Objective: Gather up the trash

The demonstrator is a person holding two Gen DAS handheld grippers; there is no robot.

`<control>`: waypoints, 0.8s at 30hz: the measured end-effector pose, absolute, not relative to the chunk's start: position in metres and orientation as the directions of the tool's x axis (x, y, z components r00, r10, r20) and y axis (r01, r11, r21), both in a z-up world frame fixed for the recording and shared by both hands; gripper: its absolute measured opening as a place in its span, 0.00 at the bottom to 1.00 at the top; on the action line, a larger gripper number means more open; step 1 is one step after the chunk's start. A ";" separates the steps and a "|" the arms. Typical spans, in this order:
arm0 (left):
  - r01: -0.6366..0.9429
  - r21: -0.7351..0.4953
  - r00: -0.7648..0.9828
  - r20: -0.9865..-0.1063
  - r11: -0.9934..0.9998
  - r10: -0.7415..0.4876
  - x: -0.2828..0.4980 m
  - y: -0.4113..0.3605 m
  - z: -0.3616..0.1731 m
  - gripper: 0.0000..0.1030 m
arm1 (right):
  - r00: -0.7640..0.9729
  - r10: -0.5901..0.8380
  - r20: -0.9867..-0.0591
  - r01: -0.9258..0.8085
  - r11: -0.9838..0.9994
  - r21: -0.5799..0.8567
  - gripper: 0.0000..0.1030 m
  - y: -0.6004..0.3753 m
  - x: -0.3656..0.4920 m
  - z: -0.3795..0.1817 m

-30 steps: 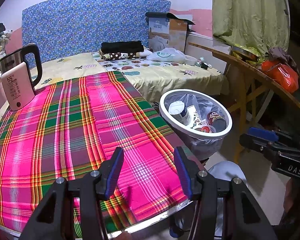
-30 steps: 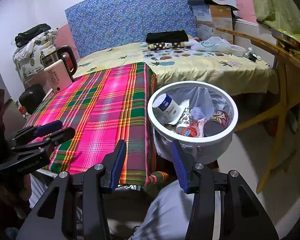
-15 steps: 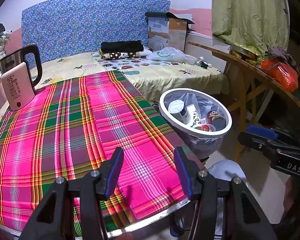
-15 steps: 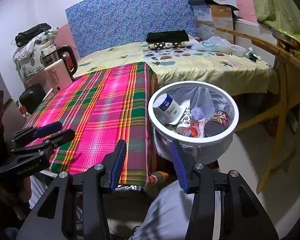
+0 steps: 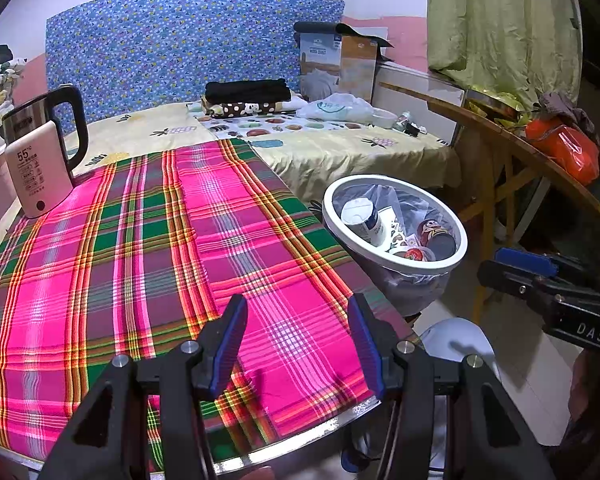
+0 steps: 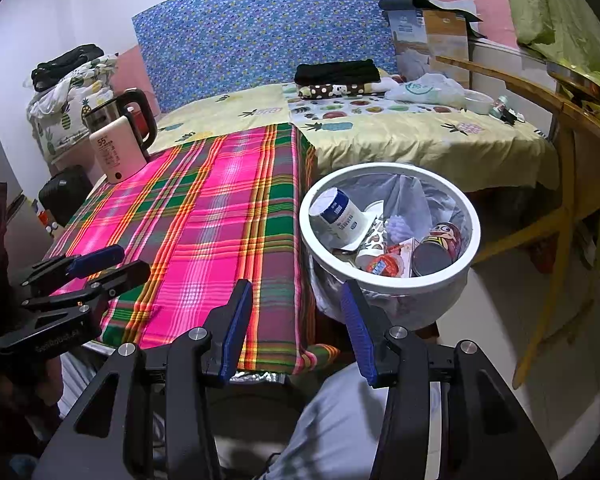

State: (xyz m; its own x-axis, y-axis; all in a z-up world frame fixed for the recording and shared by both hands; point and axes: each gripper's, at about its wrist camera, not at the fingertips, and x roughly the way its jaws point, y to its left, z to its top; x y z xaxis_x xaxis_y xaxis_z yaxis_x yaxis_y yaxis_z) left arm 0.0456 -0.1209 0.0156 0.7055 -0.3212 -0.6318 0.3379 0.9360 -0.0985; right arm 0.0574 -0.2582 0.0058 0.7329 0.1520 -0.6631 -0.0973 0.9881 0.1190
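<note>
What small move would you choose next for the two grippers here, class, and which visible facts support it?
Probably draw both back and stop: the left gripper and right gripper stand open and empty, the plaid cloth carries only a kettle, and the trash sits in the bin.

1. The worktop [image 5: 100,280] under the plaid cloth is pretty much wide open, so a hand-held gripper can sweep across it freely.
2. Only blocker up there is the kettle [image 5: 40,160], sitting at the far left corner.
3. The bin [image 6: 388,276] sits just beside the worktop's right edge, mouth open from above but already stuffed with cans and cups.
4. A wooden table [image 5: 512,148] hems in the right side.
</note>
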 end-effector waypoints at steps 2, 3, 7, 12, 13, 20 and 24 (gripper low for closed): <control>0.337 -0.097 0.706 -0.632 0.937 -0.320 0.046 -0.119 0.016 0.52 | 0.733 0.152 -0.663 -0.097 0.988 0.119 0.46 -0.258 0.057 0.006; 0.337 -0.098 0.706 -0.632 0.937 -0.320 0.047 -0.118 0.016 0.52 | 0.733 0.152 -0.663 -0.097 0.988 0.119 0.46 -0.258 0.057 0.006; 0.332 -0.097 0.705 -0.635 0.938 -0.316 0.047 -0.116 0.015 0.52 | 0.733 0.152 -0.663 -0.097 0.988 0.119 0.46 -0.258 0.057 0.006; 0.332 -0.097 0.702 -0.639 0.938 -0.314 0.047 -0.115 0.015 0.52 | 0.732 0.152 -0.664 -0.097 0.988 0.119 0.46 -0.258 0.058 0.006; 0.332 -0.097 0.701 -0.640 0.938 -0.315 0.047 -0.115 0.015 0.52 | 0.732 0.153 -0.664 -0.098 0.988 0.119 0.46 -0.258 0.058 0.006; 0.326 -0.089 0.699 -0.648 0.941 -0.303 0.047 -0.115 0.013 0.52 | 0.730 0.151 -0.667 -0.097 0.988 0.118 0.46 -0.255 0.060 0.004; 0.325 -0.096 0.697 -0.648 0.941 -0.307 0.047 -0.115 0.012 0.52 | 0.729 0.152 -0.667 -0.097 0.988 0.118 0.46 -0.256 0.060 0.004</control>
